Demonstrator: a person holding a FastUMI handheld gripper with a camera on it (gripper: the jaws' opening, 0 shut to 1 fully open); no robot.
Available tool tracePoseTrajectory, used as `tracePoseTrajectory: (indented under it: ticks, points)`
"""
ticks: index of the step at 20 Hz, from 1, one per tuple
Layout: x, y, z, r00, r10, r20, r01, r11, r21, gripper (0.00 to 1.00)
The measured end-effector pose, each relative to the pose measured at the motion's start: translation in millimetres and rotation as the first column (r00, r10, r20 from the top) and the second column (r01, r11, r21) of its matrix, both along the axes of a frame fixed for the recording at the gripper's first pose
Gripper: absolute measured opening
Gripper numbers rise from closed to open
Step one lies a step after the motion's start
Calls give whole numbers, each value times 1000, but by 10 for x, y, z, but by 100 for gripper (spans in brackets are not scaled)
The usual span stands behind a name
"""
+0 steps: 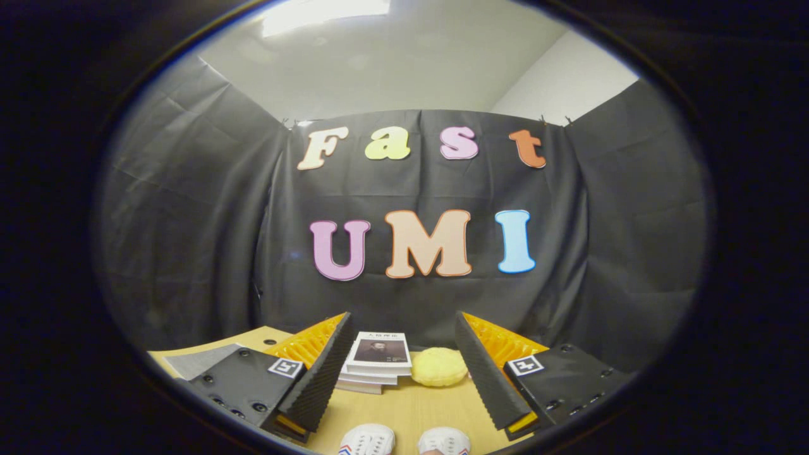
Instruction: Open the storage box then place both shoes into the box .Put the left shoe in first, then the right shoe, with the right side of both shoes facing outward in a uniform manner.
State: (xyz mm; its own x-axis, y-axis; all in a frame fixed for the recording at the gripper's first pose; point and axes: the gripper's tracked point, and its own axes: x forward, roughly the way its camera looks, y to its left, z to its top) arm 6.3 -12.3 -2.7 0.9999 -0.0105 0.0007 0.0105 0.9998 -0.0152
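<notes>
**Gripper open above the table, shoes at its base**

A light wooden table (411,404) fills the lower middle of the frame, backed on three sides by black cloth (189,240) hung as the booth's wall. Above the cloth, in the upper part of the frame, a pale ceiling and a strip of white wall show, with a bright light at the very top.

The gripper (404,363) is held level, pointing straight at the back cloth, its fingers spread wide apart with nothing between them.

On the table, seen between the fingers, a small stack of books (378,363) lies left of centre, and a round yellow sponge (439,366) sits just to its right, close to the books. A grey sheet (199,360) lies at the lower left, partly behind the left finger.

The two white shoes (404,441) are at the bottom centre of the frame, side by side, only their toes showing, below the open fingers and nearer than the books.
</notes>
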Motion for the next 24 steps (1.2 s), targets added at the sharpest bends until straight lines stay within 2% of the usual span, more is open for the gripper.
tracePoseTrajectory:
  ticks: [8,15,19,24]
  points:
    - [40,32,-102,1000,20,-20,-19,1000,23,100]
    - [-4,274,-387,982,136,-129,-108,973,203,100]
    - [-81,456,-644,955,211,-207,-149,948,279,99]
    - [-301,792,-1003,886,338,-317,-182,883,432,99]
